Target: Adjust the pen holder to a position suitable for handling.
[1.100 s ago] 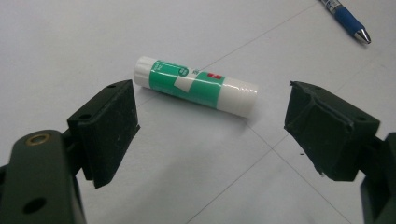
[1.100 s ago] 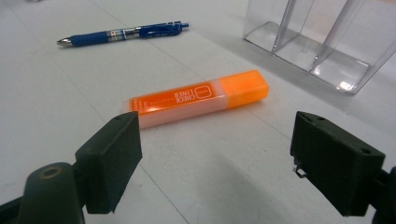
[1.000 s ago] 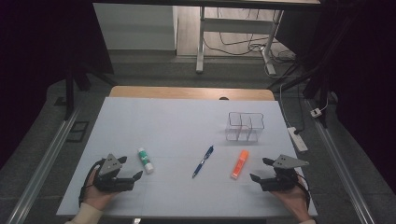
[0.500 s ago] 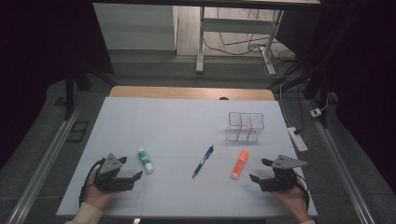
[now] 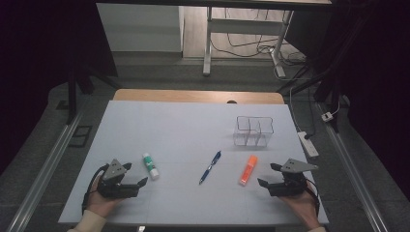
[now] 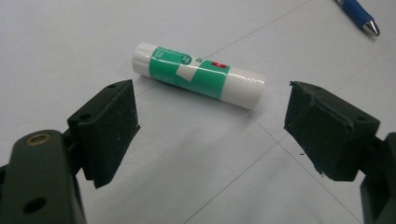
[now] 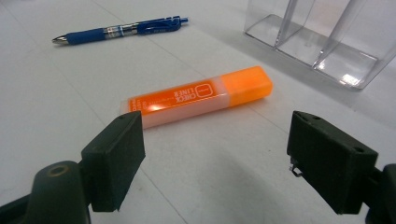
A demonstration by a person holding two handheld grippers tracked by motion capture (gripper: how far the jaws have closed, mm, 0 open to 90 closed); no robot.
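Note:
A green and white glue stick [image 5: 150, 166] [image 6: 198, 74] lies flat on the white table, just beyond my left gripper [image 5: 136, 175] [image 6: 210, 135], which is open with nothing between its jaws. An orange highlighter [image 5: 248, 169] [image 7: 198, 95] lies flat a short way ahead of my right gripper [image 5: 267, 175] [image 7: 215, 158], also open and holding nothing. Between the two objects lies a blue pen [image 5: 210, 167] [image 7: 119, 30], slanted. Both grippers rest low near the table's front edge, each held by a hand.
A clear plastic organizer [image 5: 254, 130] [image 7: 322, 32] with several compartments stands upright behind the highlighter, toward the back right. The white table [image 5: 169, 125] has a wooden strip at its far edge. Metal rails run along the floor on both sides.

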